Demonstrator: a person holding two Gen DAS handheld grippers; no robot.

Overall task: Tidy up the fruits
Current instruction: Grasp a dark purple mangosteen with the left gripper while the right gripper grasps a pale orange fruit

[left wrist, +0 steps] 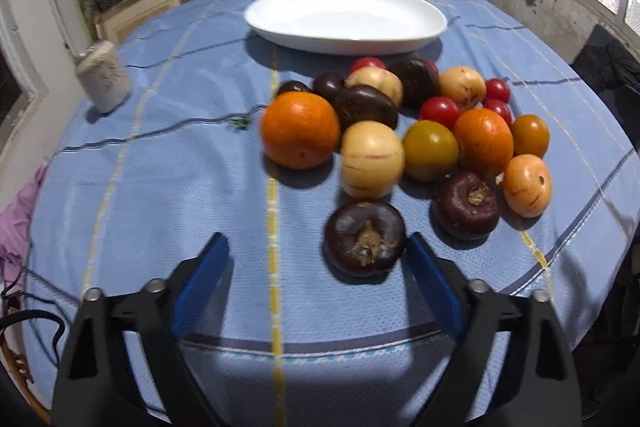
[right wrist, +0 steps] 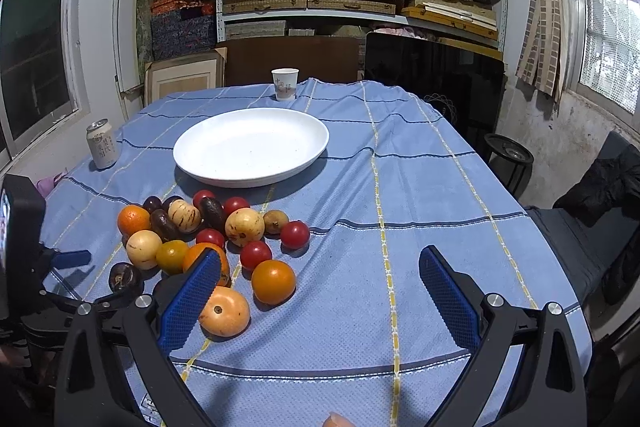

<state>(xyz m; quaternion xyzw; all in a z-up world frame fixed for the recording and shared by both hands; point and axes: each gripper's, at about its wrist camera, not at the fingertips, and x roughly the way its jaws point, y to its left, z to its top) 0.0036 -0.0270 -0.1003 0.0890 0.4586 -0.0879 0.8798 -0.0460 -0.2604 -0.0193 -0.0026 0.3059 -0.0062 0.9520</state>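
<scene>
Left gripper (left wrist: 316, 251) gapes beside the nearest dark fruit (left wrist: 364, 238), perhaps touching it; the plate (left wrist: 400, 43) waits bare. Right gripper (right wrist: 320, 269) hangs released. Next: centre, close.

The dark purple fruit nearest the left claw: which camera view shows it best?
The left wrist view: the dark purple fruit is large and near, its dried stem end showing. The right wrist view shows it small, at the pile's left edge.

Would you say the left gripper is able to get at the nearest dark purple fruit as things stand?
Probably yes: the left gripper is open, the dark purple fruit lies just inside its right finger, and nothing sits between them.
</scene>
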